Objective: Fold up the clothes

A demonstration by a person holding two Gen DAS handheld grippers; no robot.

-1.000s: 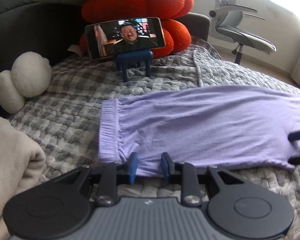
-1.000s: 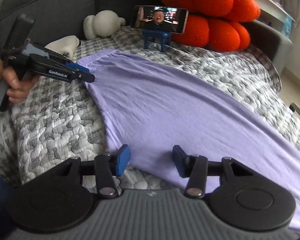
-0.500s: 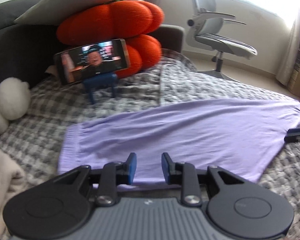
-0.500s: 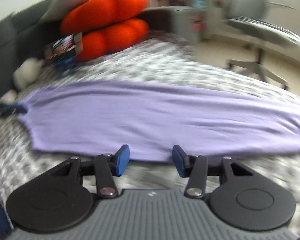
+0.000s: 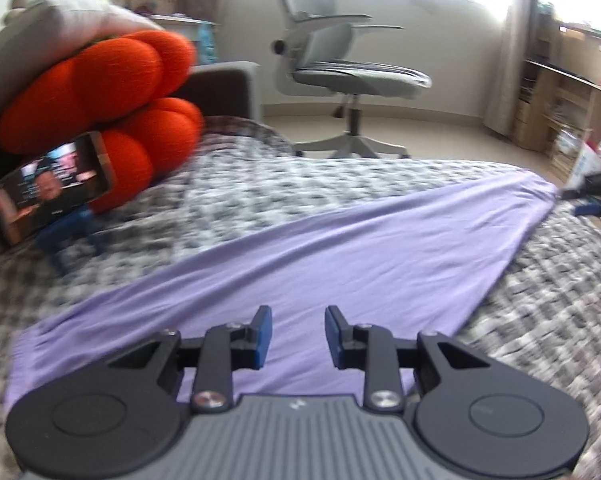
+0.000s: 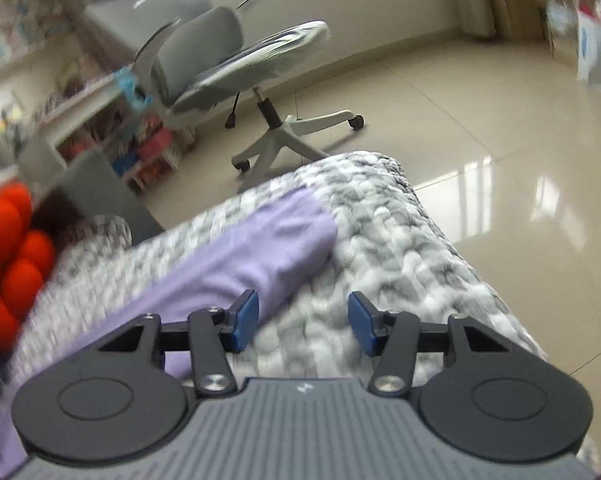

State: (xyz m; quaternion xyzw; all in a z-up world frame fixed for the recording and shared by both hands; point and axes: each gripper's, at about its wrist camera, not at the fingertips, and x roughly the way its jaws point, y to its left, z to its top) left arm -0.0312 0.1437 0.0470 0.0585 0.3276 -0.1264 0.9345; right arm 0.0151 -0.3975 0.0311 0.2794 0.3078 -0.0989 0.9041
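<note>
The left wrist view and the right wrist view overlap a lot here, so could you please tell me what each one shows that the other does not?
Only the left wrist view shows the phone on its blue stand, the grey pillow and the right gripper seen from outside. Only the right wrist view shows the glossy tiled floor and the garment's narrow end. Both share the lilac garment, checked blanket, office chair, orange cushion.

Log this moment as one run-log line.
task: fold clothes | left hand-held gripper: open over purple garment | right hand-held gripper: open at garment's end | surface: quilt
</note>
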